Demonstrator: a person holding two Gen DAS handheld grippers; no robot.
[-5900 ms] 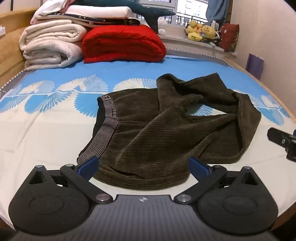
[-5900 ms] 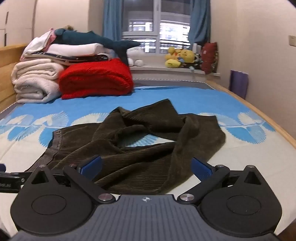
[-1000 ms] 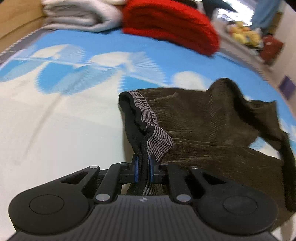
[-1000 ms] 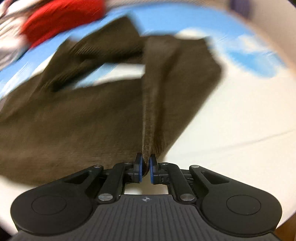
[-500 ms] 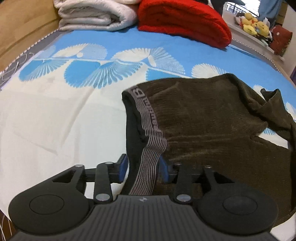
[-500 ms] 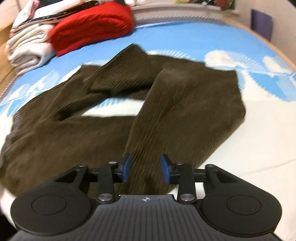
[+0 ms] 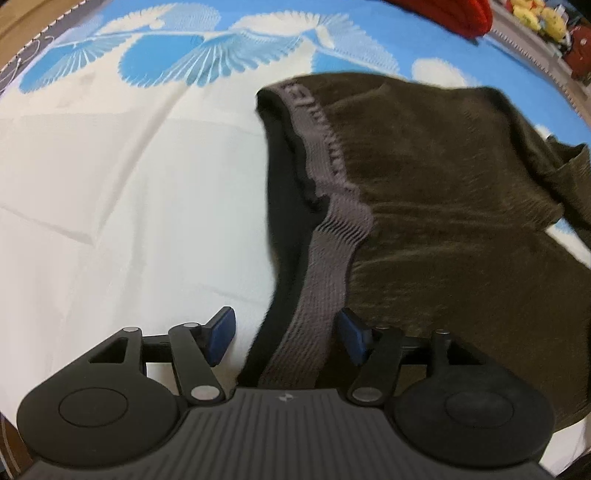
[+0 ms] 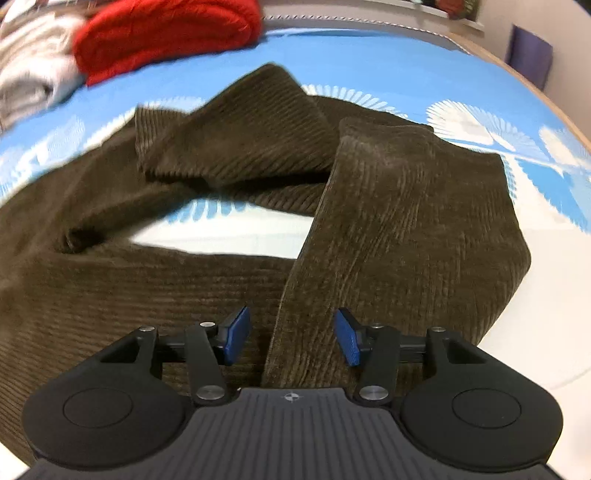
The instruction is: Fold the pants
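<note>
Dark olive corduroy pants lie on the bed, with a grey elastic waistband running toward the left wrist camera. My left gripper is open, with the waistband lying between its blue pads, not pinched. In the right wrist view the pants show a folded-over leg and a bent second leg. My right gripper is open over the leg's near edge, with the cloth between its pads.
The bed sheet is white with blue fan prints. A red folded blanket and pale folded bedding sit at the bed's far end. Plush toys line the windowsill. The bed's right edge is wooden.
Both grippers were shut on the pants a second ago, then opened and have widened further. The waistband and leg edge have dropped onto the bed. Both cameras sit closer to the cloth.
</note>
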